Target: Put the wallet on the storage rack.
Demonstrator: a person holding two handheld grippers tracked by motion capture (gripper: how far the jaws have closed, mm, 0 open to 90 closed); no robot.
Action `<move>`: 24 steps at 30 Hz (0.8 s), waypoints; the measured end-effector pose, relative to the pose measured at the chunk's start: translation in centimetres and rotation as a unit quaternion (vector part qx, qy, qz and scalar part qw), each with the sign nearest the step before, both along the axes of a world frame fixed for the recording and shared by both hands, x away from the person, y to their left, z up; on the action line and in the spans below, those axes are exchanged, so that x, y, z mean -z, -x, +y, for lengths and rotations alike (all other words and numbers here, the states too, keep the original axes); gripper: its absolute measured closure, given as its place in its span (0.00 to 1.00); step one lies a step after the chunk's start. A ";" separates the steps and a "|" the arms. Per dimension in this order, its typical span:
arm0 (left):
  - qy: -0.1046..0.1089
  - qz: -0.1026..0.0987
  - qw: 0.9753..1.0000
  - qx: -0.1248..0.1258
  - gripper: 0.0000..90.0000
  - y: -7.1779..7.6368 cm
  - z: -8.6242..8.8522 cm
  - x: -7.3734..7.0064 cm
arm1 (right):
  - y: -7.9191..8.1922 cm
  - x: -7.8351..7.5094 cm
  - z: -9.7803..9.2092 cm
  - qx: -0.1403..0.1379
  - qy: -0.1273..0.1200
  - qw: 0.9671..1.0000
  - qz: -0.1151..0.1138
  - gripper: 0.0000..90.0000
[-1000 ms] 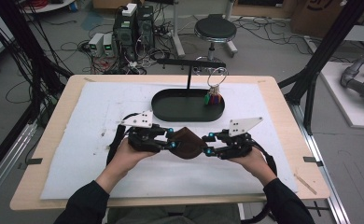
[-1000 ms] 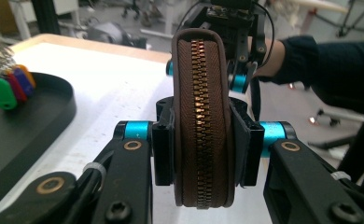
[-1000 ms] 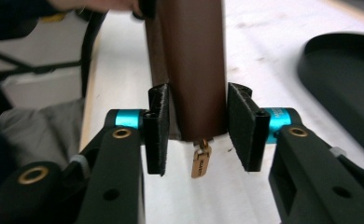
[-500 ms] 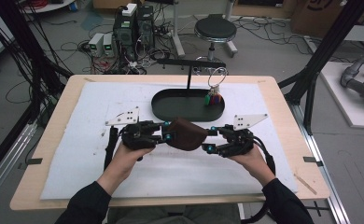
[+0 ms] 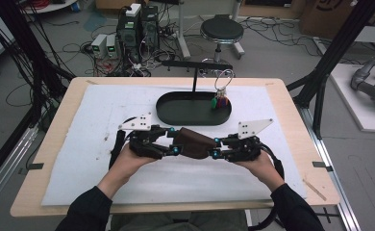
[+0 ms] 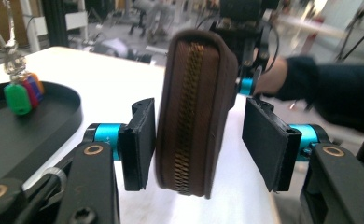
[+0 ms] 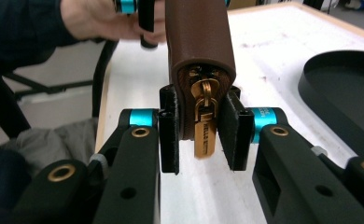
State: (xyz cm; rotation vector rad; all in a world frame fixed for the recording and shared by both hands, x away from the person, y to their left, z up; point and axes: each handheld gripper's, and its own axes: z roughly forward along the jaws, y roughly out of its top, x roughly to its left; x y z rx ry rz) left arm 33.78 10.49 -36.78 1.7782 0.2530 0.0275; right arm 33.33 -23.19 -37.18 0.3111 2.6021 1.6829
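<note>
While my right gripper (image 7: 199, 135) clamps the brown pouch (image 5: 193, 143) above the worktop (image 5: 291, 120) at its zip end, my left gripper (image 6: 196, 140) stands open around it, needing to close next.

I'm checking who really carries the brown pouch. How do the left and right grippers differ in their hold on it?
The right gripper is shut on the pouch at its zipper-pull end; the left gripper stands open around the other end, with a clear gap on one side. Both straddle the pouch, end to end.
</note>
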 end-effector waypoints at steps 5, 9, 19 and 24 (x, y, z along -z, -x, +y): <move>-0.054 -0.021 0.998 0.014 0.46 0.2 -0.3 -0.6 | 0.1 -0.2 0.3 -0.013 0.030 0.999 -0.002 0.81; -0.069 -0.020 0.997 0.019 0.46 0.1 -0.8 -0.4 | 0.1 -0.1 0.6 -0.021 0.037 0.999 -0.002 0.81; -0.031 -0.023 0.998 0.042 0.70 0.1 -0.5 0.1 | 0.2 -0.3 0.5 -0.018 0.030 0.999 -0.008 0.79; 0.004 -0.003 0.999 0.044 0.72 0.0 -0.3 0.6 | 0.1 -0.6 0.0 -0.004 0.014 1.000 -0.010 0.74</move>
